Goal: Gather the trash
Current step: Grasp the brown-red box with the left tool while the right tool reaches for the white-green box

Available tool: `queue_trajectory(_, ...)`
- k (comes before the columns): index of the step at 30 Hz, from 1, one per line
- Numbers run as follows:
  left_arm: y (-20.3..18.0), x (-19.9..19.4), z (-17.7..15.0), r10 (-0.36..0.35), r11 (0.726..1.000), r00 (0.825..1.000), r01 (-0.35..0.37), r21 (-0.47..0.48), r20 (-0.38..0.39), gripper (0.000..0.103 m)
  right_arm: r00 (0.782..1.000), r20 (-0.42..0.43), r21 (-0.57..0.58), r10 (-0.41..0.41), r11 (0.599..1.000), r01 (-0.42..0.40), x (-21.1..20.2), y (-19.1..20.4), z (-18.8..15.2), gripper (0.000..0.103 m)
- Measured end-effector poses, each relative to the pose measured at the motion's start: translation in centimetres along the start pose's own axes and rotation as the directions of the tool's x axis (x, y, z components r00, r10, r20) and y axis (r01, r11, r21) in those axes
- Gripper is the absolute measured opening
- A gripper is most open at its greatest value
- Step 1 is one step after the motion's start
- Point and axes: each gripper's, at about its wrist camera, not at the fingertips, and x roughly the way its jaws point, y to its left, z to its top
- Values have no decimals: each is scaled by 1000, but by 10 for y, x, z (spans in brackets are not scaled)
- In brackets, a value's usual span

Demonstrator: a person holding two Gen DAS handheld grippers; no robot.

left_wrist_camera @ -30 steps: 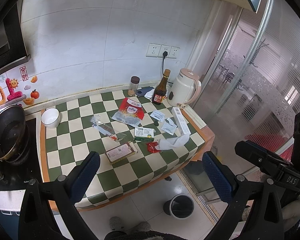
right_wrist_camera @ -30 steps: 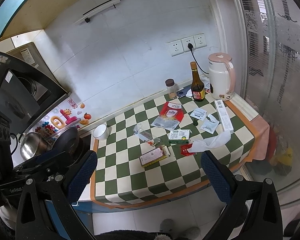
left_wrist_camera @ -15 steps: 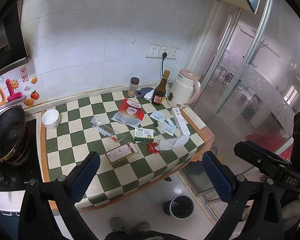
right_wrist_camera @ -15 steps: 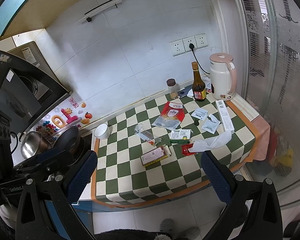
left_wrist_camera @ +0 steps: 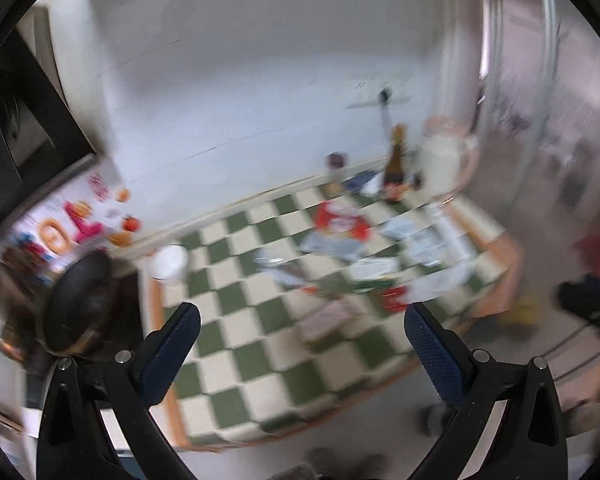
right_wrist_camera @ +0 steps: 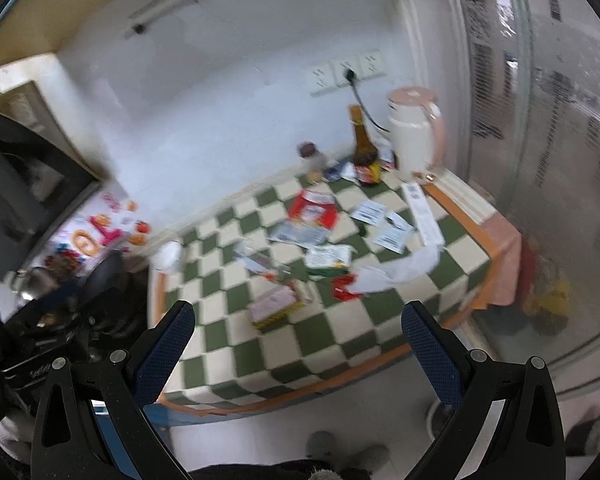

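Observation:
Both views are motion-blurred. Trash lies scattered on the green-and-cream checkered table [right_wrist_camera: 340, 344]: a red packet [right_wrist_camera: 313, 209], a green-edged box [right_wrist_camera: 327, 258], a pink-labelled box [right_wrist_camera: 275, 305], a small red wrapper [right_wrist_camera: 343, 286], a crumpled white tissue [right_wrist_camera: 396, 270] and several paper slips. The same litter shows in the left wrist view, with the red packet [left_wrist_camera: 340, 220] and tissue [left_wrist_camera: 440, 280]. My left gripper [left_wrist_camera: 300, 332] is open and empty, held back from the table's front. My right gripper [right_wrist_camera: 298, 330] is open and empty, also off the table.
A dark sauce bottle [right_wrist_camera: 365, 152], a pink-and-white kettle [right_wrist_camera: 414, 136] and a small jar [right_wrist_camera: 311, 158] stand at the back. A white bowl [left_wrist_camera: 167, 261] sits at the table's left. A dark pan [left_wrist_camera: 80, 300] is on the stove at left. A glass door [right_wrist_camera: 560, 160] is at right.
Both cameras have swung and moved closer to the table. The left view has turned left, so the bin on the floor has left its view. Both grippers stay open.

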Motion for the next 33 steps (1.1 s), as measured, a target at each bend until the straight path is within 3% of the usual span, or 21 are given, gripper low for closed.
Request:
queue_trajectory(1,-2,23,-6,57,998,998,-56,38,-32,103,1000,-15,2,-20,1000,20,12,-8,-2,103)
queue_trajectory(4,-8,82,-23,114,986,984,-96,134,-135,103,992,-101,21,-71,997,73,65,-29,-11,103)
queue_trajectory(8,-19,157,-49,122,965,948,-44,257,-294,103,970,-225,58,-92,993,107,136,-58,-26,103)
queue_trajectory(12,-38,224,-67,88,937,898,74,343,-432,103,942,-318,83,-109,986,142,198,-72,-38,103)
queue_trajectory(16,-62,283,-67,77,876,873,172,451,-482,103,910,-382,72,-161,976,203,251,-81,-39,103)
queue_trajectory(21,-93,332,-67,28,753,840,338,565,-541,102,860,-464,47,-214,963,265,296,-86,-25,103)
queue_trajectory(22,-96,337,-69,17,739,833,362,568,-554,98,851,-476,26,-223,963,267,304,-85,-20,103)
queue_trajectory(23,-99,342,-71,5,727,821,389,566,-572,84,843,-487,9,-229,964,267,310,-83,-15,103)
queue_trajectory(24,-99,344,-71,-8,724,808,411,554,-589,81,833,-501,-16,-236,964,264,318,-82,-9,103)
queue_trajectory(25,-96,343,-67,-53,736,797,439,516,-602,64,826,-510,-32,-241,965,262,322,-80,-5,103)
queue_trajectory(26,-91,342,-64,-82,756,780,454,472,-620,63,818,-519,-62,-248,965,254,330,-76,4,103)
queue_trajectory(27,-84,341,-60,-91,786,778,440,435,-622,63,811,-525,-99,-257,965,242,337,-71,12,103)
queue_trajectory(31,-45,328,-51,-86,906,792,315,283,-604,62,776,-538,-293,-328,936,193,369,-40,36,103)
queue_trajectory(33,-19,320,-48,-65,959,808,213,187,-586,62,744,-533,-445,-403,881,159,395,-18,43,103)
